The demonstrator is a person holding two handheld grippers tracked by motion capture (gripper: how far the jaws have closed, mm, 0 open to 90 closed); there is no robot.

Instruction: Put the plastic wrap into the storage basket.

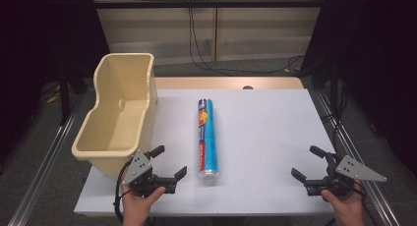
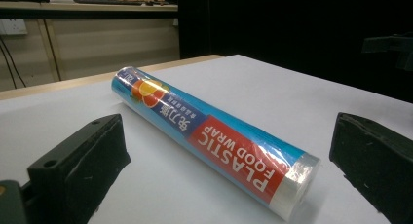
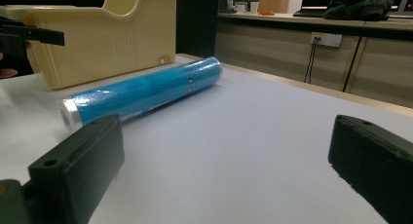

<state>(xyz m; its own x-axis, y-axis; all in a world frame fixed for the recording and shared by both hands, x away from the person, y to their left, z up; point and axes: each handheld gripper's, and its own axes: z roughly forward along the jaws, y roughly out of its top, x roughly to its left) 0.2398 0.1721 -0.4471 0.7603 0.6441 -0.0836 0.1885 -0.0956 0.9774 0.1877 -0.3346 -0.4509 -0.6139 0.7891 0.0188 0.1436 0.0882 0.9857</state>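
A blue roll of plastic food wrap (image 1: 205, 140) with a red label lies lengthwise on the white table (image 1: 265, 132), near its middle. My left gripper (image 1: 168, 161) is open just left of the roll's near end, nothing between its jaws. In the left gripper view the roll (image 2: 209, 136) lies ahead between the two black jaws. My right gripper (image 1: 309, 162) is open at the table's front right, well away from the roll. The right gripper view has the roll (image 3: 146, 90) farther off to the left.
A cream plastic bin (image 1: 118, 115) stands at the table's left edge, close to my left gripper, and its wall (image 3: 107, 34) rises behind the roll in the right gripper view. Metal rails run along both sides of the table. Cables hang at the back.
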